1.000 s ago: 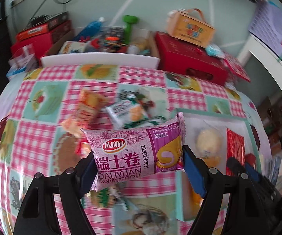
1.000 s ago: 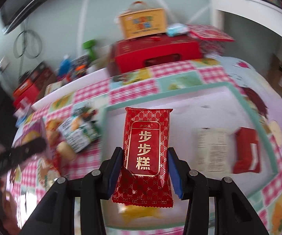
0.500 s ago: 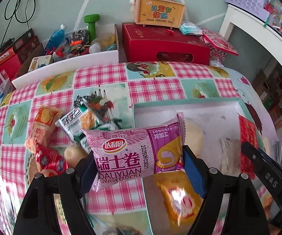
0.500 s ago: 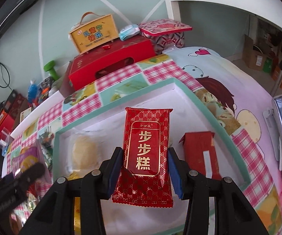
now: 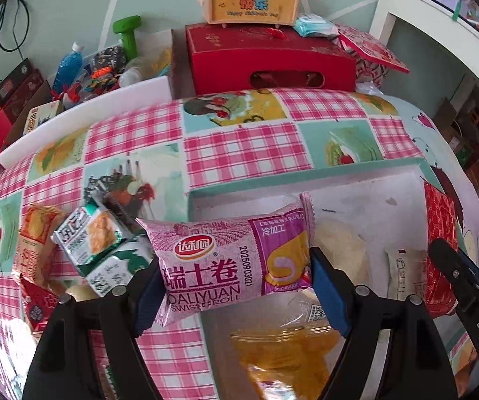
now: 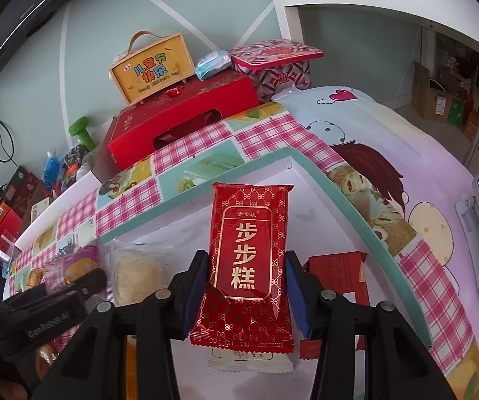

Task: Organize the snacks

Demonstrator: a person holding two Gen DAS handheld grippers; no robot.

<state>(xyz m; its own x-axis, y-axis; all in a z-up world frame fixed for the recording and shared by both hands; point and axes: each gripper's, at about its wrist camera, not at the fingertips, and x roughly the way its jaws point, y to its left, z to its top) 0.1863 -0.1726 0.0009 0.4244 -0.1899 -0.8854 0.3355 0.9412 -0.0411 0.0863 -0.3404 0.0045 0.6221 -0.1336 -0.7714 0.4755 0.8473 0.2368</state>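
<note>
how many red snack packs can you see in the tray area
2: one red pack held upright in the right gripper above the tray, one red pack lying on the tray floor beside it. More may be hidden under the grippers.

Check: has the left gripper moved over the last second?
Yes. The left gripper, shut on the pink roll, has swung rightward toward the tray; the red box slid from right to centre.

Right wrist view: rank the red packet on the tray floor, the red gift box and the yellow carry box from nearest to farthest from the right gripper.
1. Red packet, on the tray floor just right of the right gripper.
2. Red gift box, beyond the tablecloth's far edge.
3. Yellow carry box, on top of it, by the wall.
</note>
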